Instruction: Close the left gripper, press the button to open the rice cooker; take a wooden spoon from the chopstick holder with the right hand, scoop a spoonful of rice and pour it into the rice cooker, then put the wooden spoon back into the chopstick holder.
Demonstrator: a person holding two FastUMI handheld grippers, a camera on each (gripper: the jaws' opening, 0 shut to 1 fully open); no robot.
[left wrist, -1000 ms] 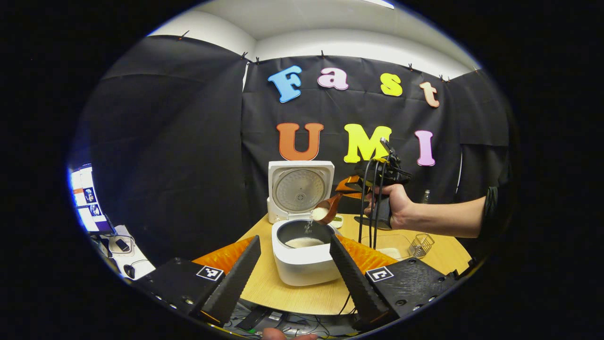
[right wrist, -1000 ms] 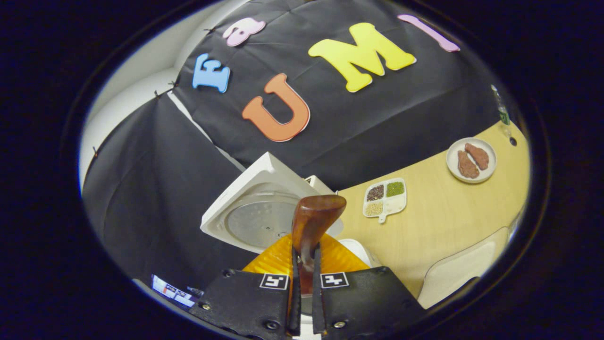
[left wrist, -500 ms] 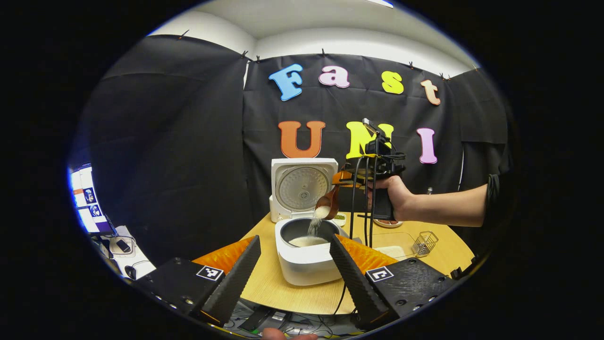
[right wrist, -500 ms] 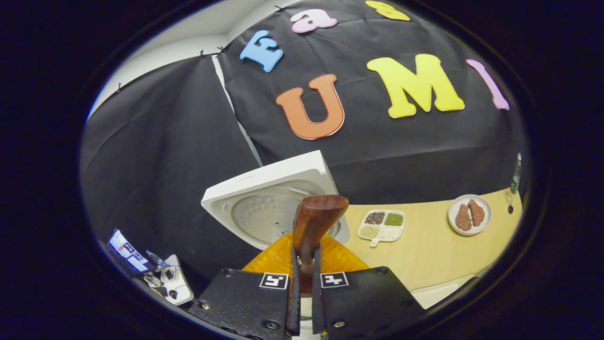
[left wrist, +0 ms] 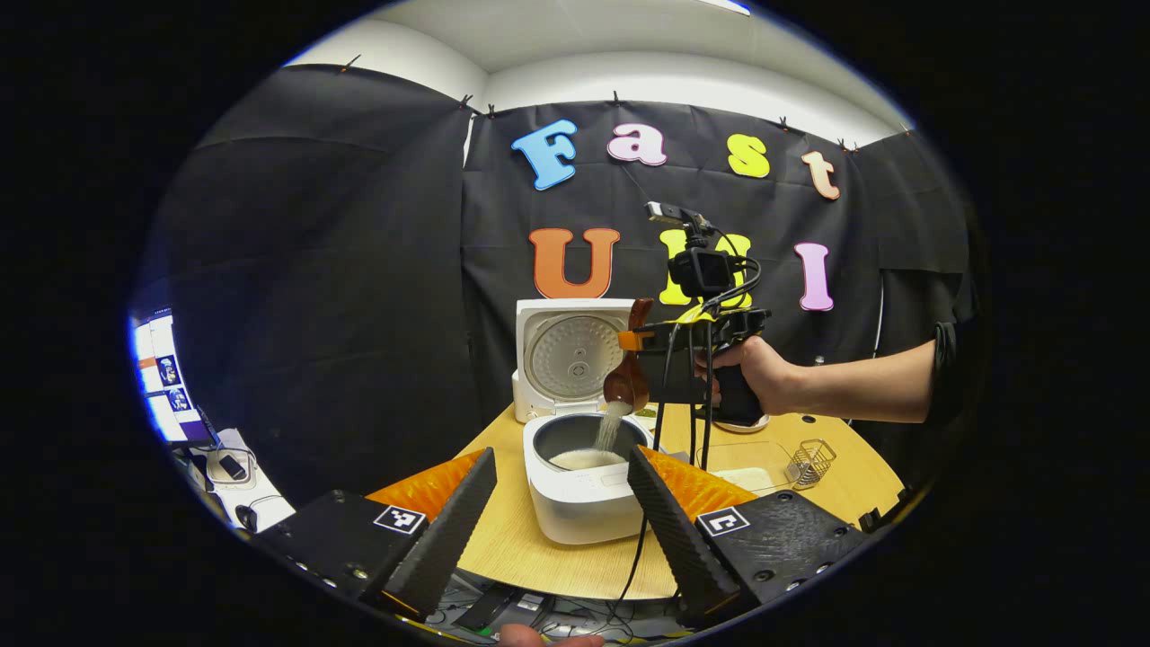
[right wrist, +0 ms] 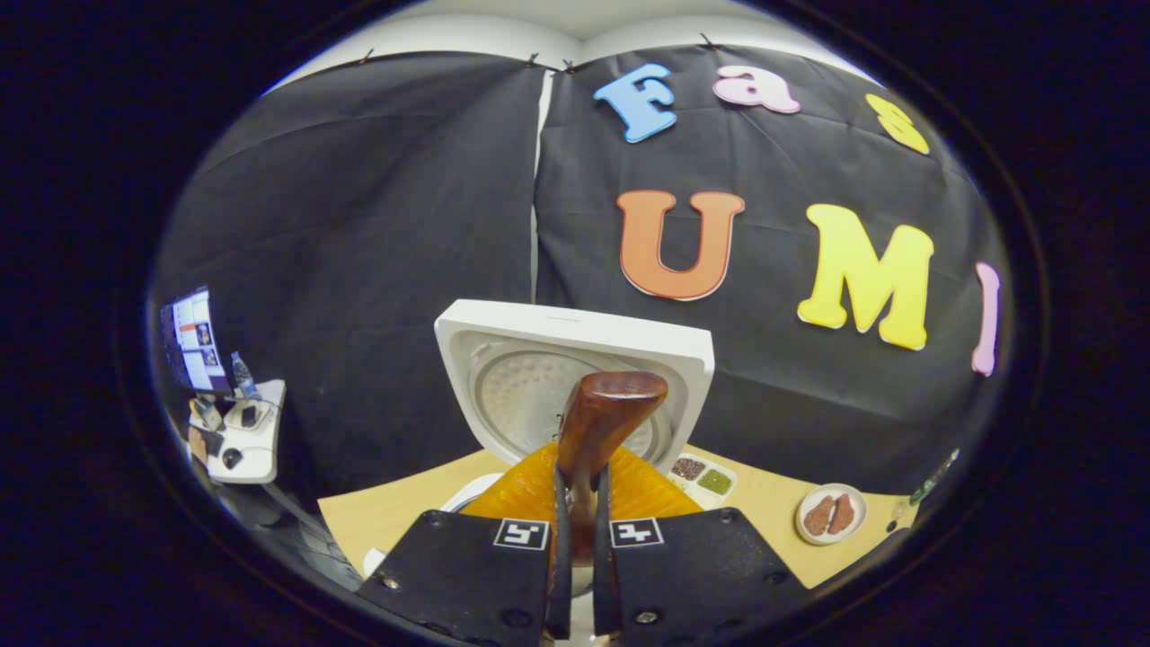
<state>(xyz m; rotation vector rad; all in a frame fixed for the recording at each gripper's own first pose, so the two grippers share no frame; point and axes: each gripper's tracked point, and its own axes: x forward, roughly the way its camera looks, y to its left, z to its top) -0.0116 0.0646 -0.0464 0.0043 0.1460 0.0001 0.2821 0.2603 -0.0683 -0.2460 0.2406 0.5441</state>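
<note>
- Notably, rice (left wrist: pixel 608 431) was seen streaming from the tipped wooden spoon (left wrist: pixel 628 385) into the open rice cooker (left wrist: pixel 584 490) in the left gripper view, where the left gripper (left wrist: pixel 559 530) was spread.
- One spoon handle (right wrist: pixel 600 422) was pinched by the right gripper (right wrist: pixel 575 575); two meat pieces (right wrist: pixel 831 516) were counted.

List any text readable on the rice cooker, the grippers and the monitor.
rice cooker: none readable, on body or lid.
left gripper: coded square markers, no letters.
right gripper, shut on the wooden spoon: same kind of markers, no letters.
monitor: too small to read.
</note>
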